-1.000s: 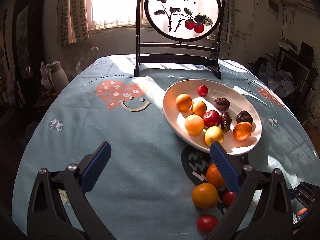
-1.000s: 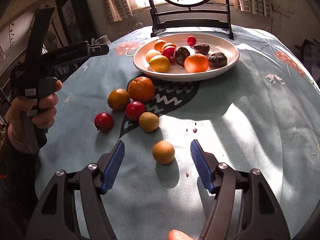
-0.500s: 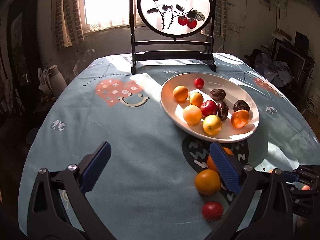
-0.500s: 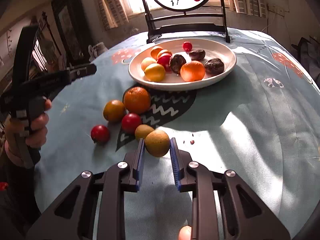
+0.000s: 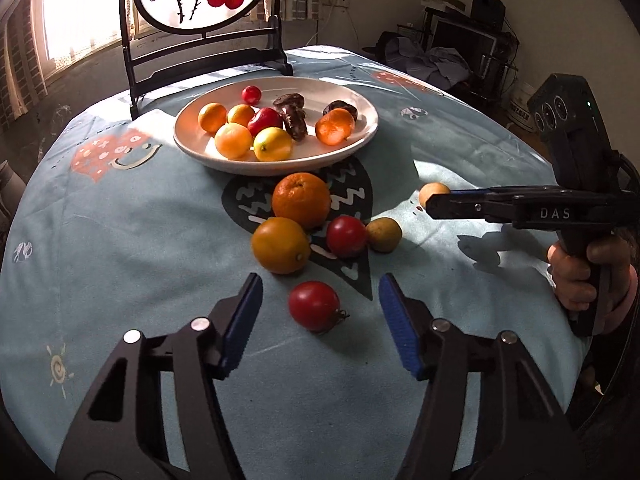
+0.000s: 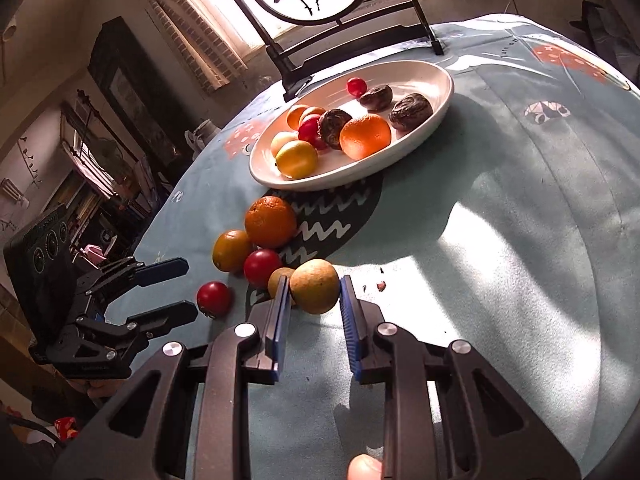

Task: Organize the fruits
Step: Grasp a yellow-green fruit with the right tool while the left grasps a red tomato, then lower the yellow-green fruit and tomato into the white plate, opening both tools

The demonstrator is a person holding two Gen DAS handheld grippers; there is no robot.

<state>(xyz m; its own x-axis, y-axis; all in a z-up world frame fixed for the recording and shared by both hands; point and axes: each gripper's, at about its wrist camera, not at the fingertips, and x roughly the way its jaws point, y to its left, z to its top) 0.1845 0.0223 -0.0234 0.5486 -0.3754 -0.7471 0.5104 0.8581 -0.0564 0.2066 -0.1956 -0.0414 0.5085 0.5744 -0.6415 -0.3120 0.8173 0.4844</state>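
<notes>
A white plate (image 5: pixel 360 144) at the back of the table holds several oranges, red fruits and dark wrinkled ones. Loose on the cloth in front of it lie a big orange (image 5: pixel 301 200), a smaller orange (image 5: pixel 280 245), a red tomato (image 5: pixel 346 236) and a small brownish fruit (image 5: pixel 384 234). Nearest me is another red tomato (image 5: pixel 314 306). It sits between the closing jaws of my left gripper (image 5: pixel 320 280), and the pads are clear of it. My right gripper (image 6: pixel 314 280) is shut on a tan round fruit (image 6: pixel 314 286).
A black stand with a round painted panel (image 5: pixel 204 40) rises behind the plate (image 6: pixel 360 176). A person's hand (image 5: pixel 576 276) holds the right gripper's handle at the right. The blue cloth curves down at the table's edges. Furniture and clutter fill the room's far right.
My left gripper swung right and down onto the near tomato, and its jaws narrowed. My right gripper closed on the tan fruit and rolled with it.
</notes>
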